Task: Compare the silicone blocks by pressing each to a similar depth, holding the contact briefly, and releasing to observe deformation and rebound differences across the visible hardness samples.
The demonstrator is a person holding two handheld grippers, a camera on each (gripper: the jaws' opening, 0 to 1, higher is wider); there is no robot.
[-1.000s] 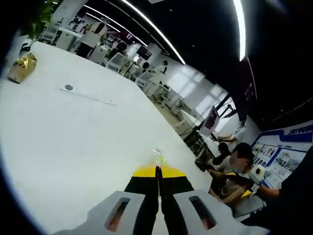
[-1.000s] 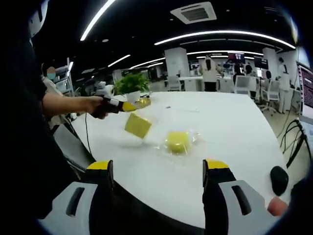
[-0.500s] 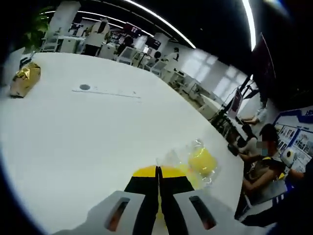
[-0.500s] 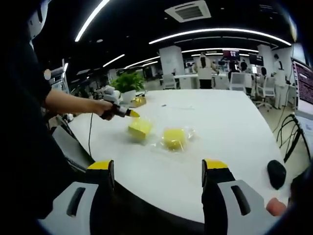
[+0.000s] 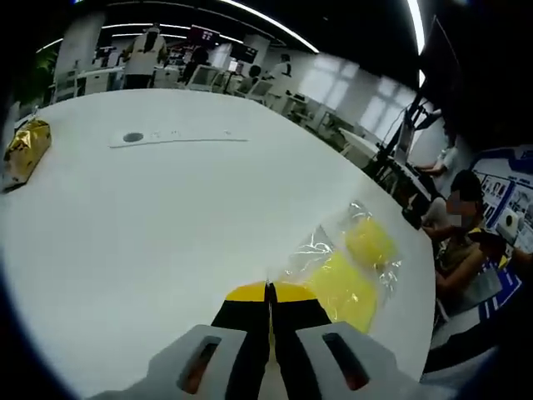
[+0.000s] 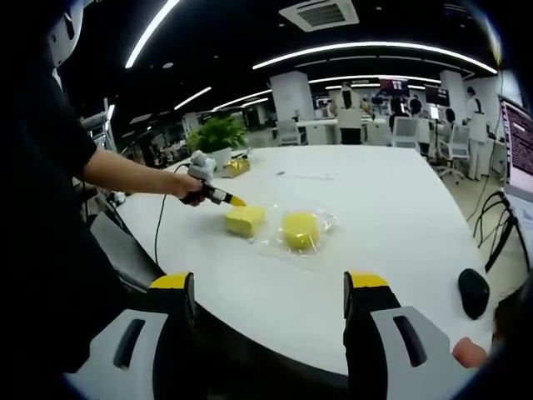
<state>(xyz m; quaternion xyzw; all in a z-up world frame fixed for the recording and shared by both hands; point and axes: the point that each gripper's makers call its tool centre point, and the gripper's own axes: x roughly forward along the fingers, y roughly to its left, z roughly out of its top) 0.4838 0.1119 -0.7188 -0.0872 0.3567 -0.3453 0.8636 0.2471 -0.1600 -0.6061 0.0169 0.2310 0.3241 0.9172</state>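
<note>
Left gripper (image 5: pixel 268 293) is showing its jaws pressed together, nothing visible between them, with its yellow tips hovering just beside the square silicone block (image 5: pixel 343 289). Seen from the right gripper view, that same left gripper (image 6: pixel 236 201) is being held by a hand (image 6: pixel 190 186), its tips near the square silicone block (image 6: pixel 245 220) and apparently just short of it.

Right gripper (image 6: pixel 270 300) is sitting with its jaws wide apart, holding nothing, off the near edge of the white table (image 6: pixel 391 225).

Both blocks are lying in clear wrapping near that edge, the round silicone block (image 6: pixel 300 230) just beside the square one. A gold packet (image 5: pixel 25 148) is resting towards the table's far side, a dark mouse (image 6: pixel 473 292) by its edge.
</note>
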